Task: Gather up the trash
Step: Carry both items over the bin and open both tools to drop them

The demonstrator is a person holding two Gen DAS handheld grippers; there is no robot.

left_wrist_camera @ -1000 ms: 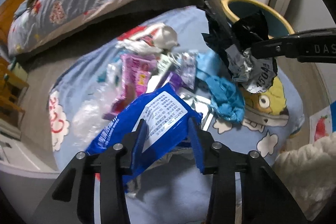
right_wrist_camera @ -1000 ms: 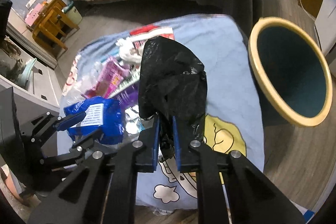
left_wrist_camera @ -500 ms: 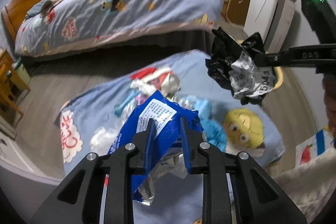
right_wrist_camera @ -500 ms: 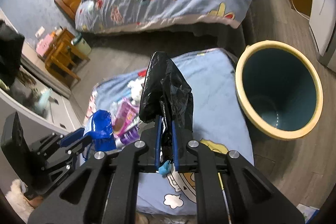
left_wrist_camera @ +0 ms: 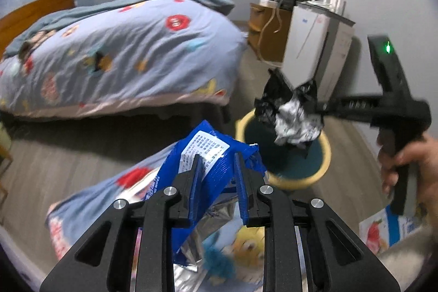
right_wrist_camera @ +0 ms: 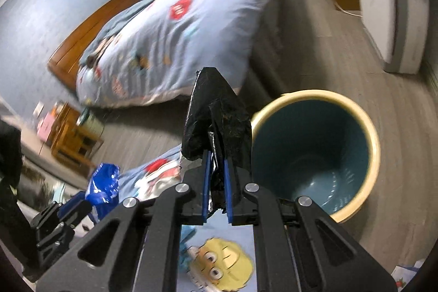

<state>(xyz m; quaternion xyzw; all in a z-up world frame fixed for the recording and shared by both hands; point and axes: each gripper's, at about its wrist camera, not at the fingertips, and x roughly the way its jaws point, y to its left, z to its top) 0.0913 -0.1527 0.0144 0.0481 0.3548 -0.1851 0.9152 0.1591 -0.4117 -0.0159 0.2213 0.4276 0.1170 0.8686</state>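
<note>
1. The left hand-held gripper is clamped on a blue wrapper, held up in the air above the cartoon blanket on the floor. Its jaws have just been closing, and the wrapper sits pinched between them.
2. The right hand-held gripper is fully closed on a black bag. The bag hangs close beside the bin, near its rim and not yet over the opening in the right wrist view.
3. Handling, as a judgement: both pieces look feather-light, thin and crinkly. The wrapper's foil film is likely slick, so a pinch across a folded, doubled part should hold better than one on a single edge. The bag is limp and bunched; gripping the gathered wad, as now, keeps it from trailing.
4. Neither piece is fragile, so a firm squeeze risks nothing. The likelier trouble is cling: light film may stick to the pads on release, or drift past the rim.
5. The left wrist view alone shows crumpled white paper bundled with the bag, which there seems to sit over the bin's mouth, and the person's hand on the right tool's grip.
6. The right wrist view alone looks down into the bin, which appears empty with a ribbed bottom, and shows the wrapper from the side, off to the left.
7. More litter may lie on the blanket, but blur hides it.
</note>
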